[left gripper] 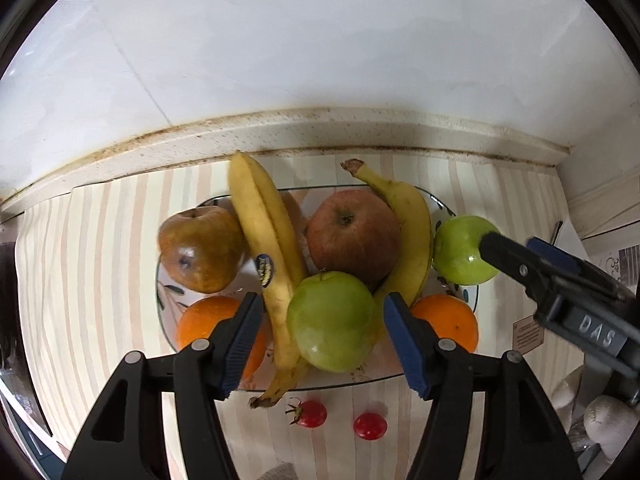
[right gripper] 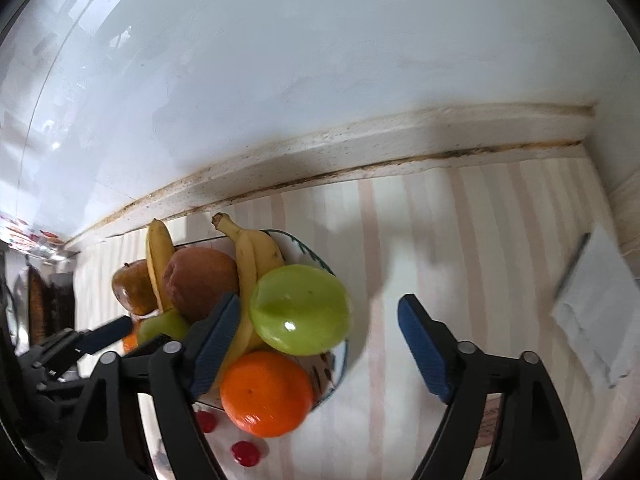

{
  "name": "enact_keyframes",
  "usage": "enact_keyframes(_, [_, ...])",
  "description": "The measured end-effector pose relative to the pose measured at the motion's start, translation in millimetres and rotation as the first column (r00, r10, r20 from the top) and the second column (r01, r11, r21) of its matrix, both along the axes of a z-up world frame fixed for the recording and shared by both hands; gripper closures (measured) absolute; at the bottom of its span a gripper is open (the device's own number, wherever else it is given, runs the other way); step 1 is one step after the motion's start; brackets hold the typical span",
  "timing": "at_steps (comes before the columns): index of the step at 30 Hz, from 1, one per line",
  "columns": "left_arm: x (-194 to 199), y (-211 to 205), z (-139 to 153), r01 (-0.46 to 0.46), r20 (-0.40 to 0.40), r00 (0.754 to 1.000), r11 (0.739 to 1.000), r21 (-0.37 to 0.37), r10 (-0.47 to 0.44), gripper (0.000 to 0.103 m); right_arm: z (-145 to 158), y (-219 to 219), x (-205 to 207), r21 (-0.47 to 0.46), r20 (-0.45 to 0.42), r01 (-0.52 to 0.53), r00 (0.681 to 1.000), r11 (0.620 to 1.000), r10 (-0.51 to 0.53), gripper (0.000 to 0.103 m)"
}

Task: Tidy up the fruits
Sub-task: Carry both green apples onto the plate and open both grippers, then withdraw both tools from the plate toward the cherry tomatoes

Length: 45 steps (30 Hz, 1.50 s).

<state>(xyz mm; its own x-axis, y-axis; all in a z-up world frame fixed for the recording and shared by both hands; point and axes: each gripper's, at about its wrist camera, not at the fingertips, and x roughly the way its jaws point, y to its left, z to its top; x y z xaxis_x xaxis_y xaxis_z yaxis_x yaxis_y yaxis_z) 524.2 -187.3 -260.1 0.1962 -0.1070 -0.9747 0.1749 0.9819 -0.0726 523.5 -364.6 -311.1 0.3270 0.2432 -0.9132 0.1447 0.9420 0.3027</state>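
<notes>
A patterned plate (left gripper: pixel 168 316) holds a brown pear (left gripper: pixel 200 248), two bananas (left gripper: pixel 264 240), a red apple (left gripper: pixel 352 232), two oranges (left gripper: pixel 448 320) and a green apple (left gripper: pixel 332 320). My left gripper (left gripper: pixel 320 344) is open, its fingers astride that green apple. A second green apple (left gripper: pixel 460 252) lies at the plate's right edge; it also shows in the right wrist view (right gripper: pixel 300 308). My right gripper (right gripper: pixel 316 348) is open, and the second green apple lies between its fingers near the left one. Two small red fruits (left gripper: pixel 308 414) lie on the striped cloth in front of the plate.
A white wall and a stained ledge (left gripper: pixel 320 132) run behind the plate. White paper with a pen (right gripper: pixel 592 292) lies at the right. The striped cloth (right gripper: pixel 460 240) covers the counter.
</notes>
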Motion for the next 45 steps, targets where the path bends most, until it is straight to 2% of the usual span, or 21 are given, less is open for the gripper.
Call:
enact_keyframes(1, [-3, 4, 4, -0.005, 0.008, 1.000, 1.000, -0.002, 0.005, 0.041, 6, 3, -6, -0.040, 0.016, -0.005, 1.000, 0.999, 0.006, 0.007])
enact_keyframes(2, [-5, 8, 7, -0.009, 0.016, 1.000, 1.000, -0.004, 0.009, 0.035, 11, 5, -10, -0.072, 0.025, -0.011, 1.000, 0.997, 0.013, 0.007])
enact_keyframes(3, [-9, 13, 11, -0.018, 0.027, 0.999, 1.000, -0.007, 0.018, 0.024, 15, 8, -16, -0.108, 0.031, -0.016, 0.999, 0.994, 0.019, 0.007])
enact_keyframes(5, [-15, 22, 16, -0.031, 0.044, 0.999, 0.999, -0.010, 0.031, 0.016, 21, 15, -27, -0.150, 0.041, -0.031, 0.998, 0.988, 0.037, 0.007])
enact_keyframes(7, [-23, 30, 20, -0.045, 0.066, 0.997, 0.999, 0.009, 0.044, 0.012, 24, 23, -39, -0.173, 0.038, -0.048, 0.998, 0.984, 0.056, 0.007])
enact_keyframes(11, [-39, 44, 25, -0.067, 0.105, 0.993, 0.996, 0.051, 0.061, 0.012, 28, 40, -59, -0.191, 0.039, -0.068, 0.996, 0.979, 0.077, 0.007])
enact_keyframes(19, [-71, 65, 42, -0.105, 0.155, 0.983, 0.994, 0.026, 0.099, 0.012, 43, 55, -83, -0.190, 0.069, -0.050, 0.996, 0.981, 0.064, 0.007])
enact_keyframes(28, [-125, 65, 100, -0.075, 0.271, 0.960, 0.997, 0.003, 0.072, 0.012, 116, 57, -131, -0.188, 0.183, -0.018, 0.982, 0.982, 0.053, 0.007])
enact_keyframes(34, [-167, 65, 137, -0.055, 0.333, 0.941, 0.998, -0.016, 0.057, 0.012, 173, 63, -179, -0.220, 0.288, -0.002, 0.955, 0.976, 0.067, 0.007])
enact_keyframes(39, [-196, 67, 160, -0.053, 0.370, 0.927, 0.998, -0.019, 0.056, 0.012, 201, 66, -211, -0.227, 0.333, 0.010, 0.940, 0.974, 0.068, 0.007])
enact_keyframes(45, [-215, 66, 169, -0.035, 0.361, 0.931, 0.999, -0.024, 0.042, 0.012, 224, 64, -240, -0.210, 0.362, 0.026, 0.931, 0.977, 0.053, 0.007])
